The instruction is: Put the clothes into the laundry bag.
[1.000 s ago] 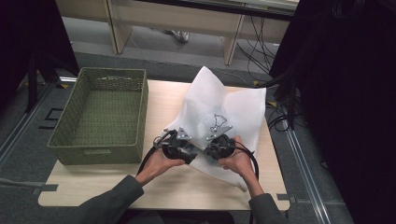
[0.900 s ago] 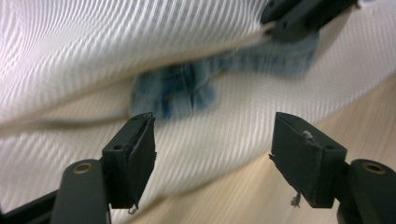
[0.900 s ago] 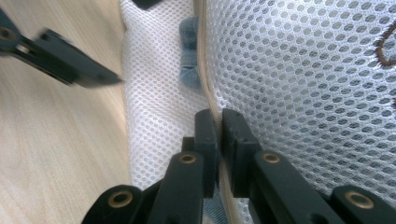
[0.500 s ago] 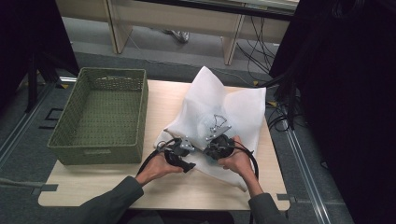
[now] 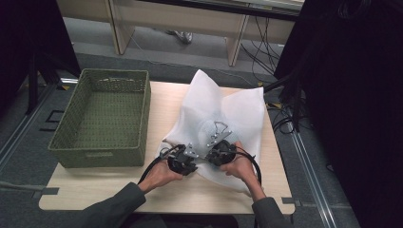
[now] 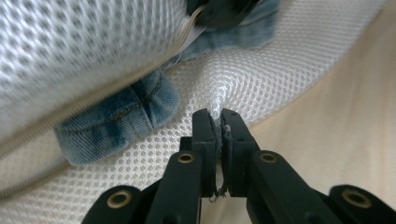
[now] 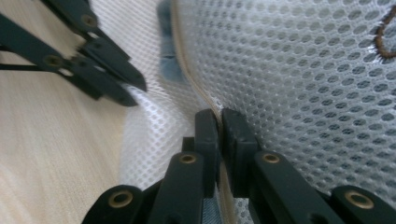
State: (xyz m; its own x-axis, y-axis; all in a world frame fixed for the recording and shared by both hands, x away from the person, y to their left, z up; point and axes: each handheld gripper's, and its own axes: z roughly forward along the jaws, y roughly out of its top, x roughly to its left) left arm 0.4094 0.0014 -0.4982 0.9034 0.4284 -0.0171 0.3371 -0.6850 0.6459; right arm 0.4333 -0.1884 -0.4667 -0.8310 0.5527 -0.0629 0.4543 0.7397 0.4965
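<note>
Gripping, nearest the table's front edge: left gripper (image 6: 218, 122) pinching a raised fold of the white mesh bag (image 6: 280, 79), jaws nearly closed with the fabric squeezed between them and a loose thread hanging below. Showing in the high view as left gripper (image 5: 183, 159), held by the left hand (image 5: 159, 175), sitting at the bag's (image 5: 218, 118) front left corner.

Clamping beside it: right gripper (image 7: 219, 122) closing on the bag's (image 7: 303, 70) zipper seam (image 7: 187, 60), jaws close together with the tan zipper line running up from between them. Appearing in the high view as right gripper (image 5: 219, 151), held by the right hand (image 5: 240, 167), resting on the bag just right of the left gripper. Showing the left gripper's jaws at upper left of the right gripper view, over the mesh edge.

Protruding through the zipper opening: a blue denim item (image 6: 119, 119), folded, lying inside the bag; possibly a garment, though not clear enough to confirm.

Lying under everything: a light wooden table (image 5: 95, 187), bag spreading across its right half toward the far edge.

Standing to the left, well apart from both grippers: a green woven basket (image 5: 100, 118).
</note>
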